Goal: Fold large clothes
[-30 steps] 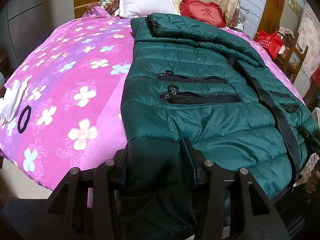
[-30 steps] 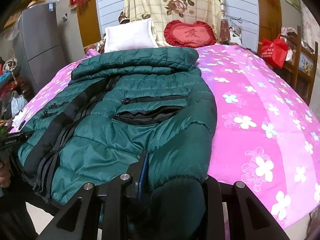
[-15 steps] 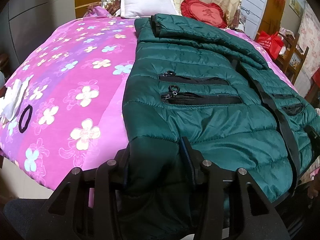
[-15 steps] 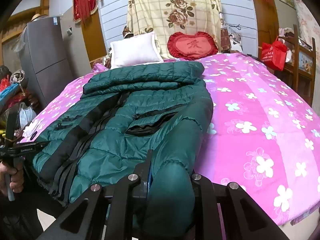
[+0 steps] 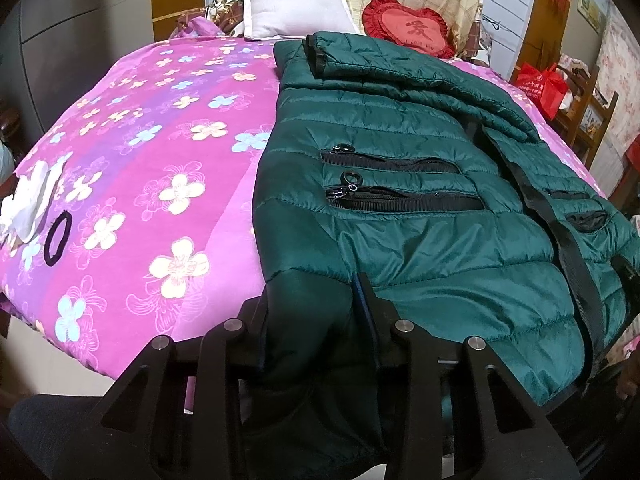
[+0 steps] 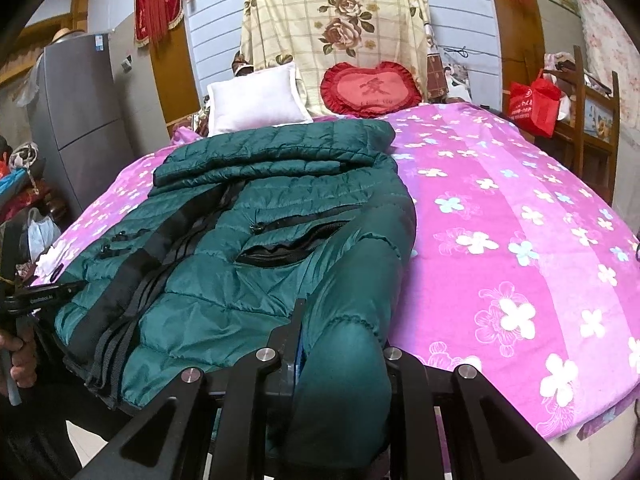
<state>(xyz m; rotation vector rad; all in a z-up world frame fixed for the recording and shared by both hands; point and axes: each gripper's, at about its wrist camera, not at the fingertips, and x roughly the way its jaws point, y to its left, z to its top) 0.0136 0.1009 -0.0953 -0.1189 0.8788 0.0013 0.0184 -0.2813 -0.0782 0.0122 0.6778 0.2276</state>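
A dark green puffer jacket [image 5: 420,200] lies front up on the pink flowered bed, its sleeves folded across the far end. It also shows in the right wrist view [image 6: 248,248]. My left gripper [image 5: 312,312] is shut on the jacket's near left hem corner. My right gripper [image 6: 340,332] is shut on the near right hem corner, lifted off the bed. The left gripper [image 6: 44,296] shows at the far left of the right wrist view, held by a hand.
The pink bedspread [image 5: 140,152] carries a white cloth [image 5: 32,200] and a black hair tie [image 5: 58,236] at its left edge. A white pillow [image 6: 256,96] and red heart cushion [image 6: 372,88] sit at the head. A red bag [image 6: 534,106] hangs on wooden furniture at the right.
My right gripper has risen and pulled the hem corner up off the bed. My left gripper has lifted slightly, holding its corner.
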